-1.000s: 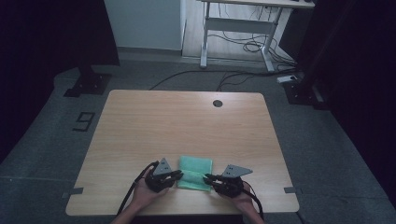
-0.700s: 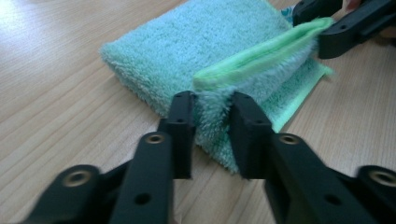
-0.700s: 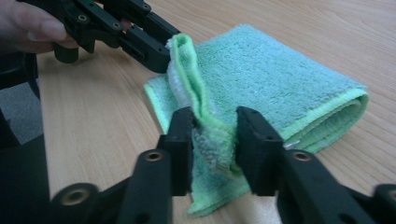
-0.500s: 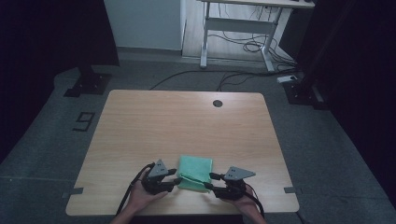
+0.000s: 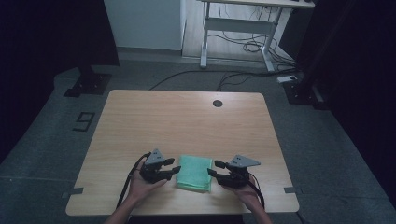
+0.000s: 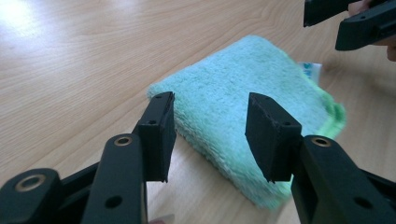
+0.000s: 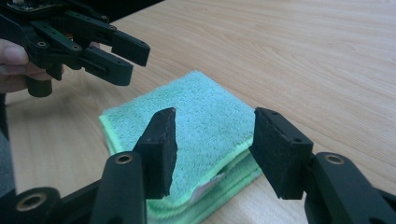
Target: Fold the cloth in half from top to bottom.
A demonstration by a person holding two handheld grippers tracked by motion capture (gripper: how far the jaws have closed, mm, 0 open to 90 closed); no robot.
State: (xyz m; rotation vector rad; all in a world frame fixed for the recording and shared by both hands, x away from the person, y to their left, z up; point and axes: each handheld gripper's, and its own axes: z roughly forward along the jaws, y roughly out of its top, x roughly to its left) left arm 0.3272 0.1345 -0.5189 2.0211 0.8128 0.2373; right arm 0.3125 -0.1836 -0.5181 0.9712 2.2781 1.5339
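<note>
A folded green towel (image 5: 194, 171) lies flat on the wooden table (image 5: 187, 121), near its front edge. My left gripper (image 5: 175, 171) rests just left of the towel, and my right gripper (image 5: 213, 169) just right of it. The jaws of both have just been opening. In the left gripper view the left gripper (image 6: 210, 135) stands open over the towel (image 6: 243, 98)'s near edge, with nothing pressed between the pads. The right gripper (image 7: 215, 144) hovers open the same way above the towel (image 7: 187, 116)'s layered corner. A white label (image 6: 312, 71) peeks out at one edge.
A round cable hole (image 5: 217, 103) sits at the table's far edge. A hand holds each gripper at the front edge. On the floor lie a "9" marker (image 5: 84, 121) and cables (image 5: 243, 46), beside a desk frame (image 5: 233, 28).
Both grippers have opened and let go of the towel's sides. They have drawn slightly away from it, the right one rising a little. The towel lies folded between them.
</note>
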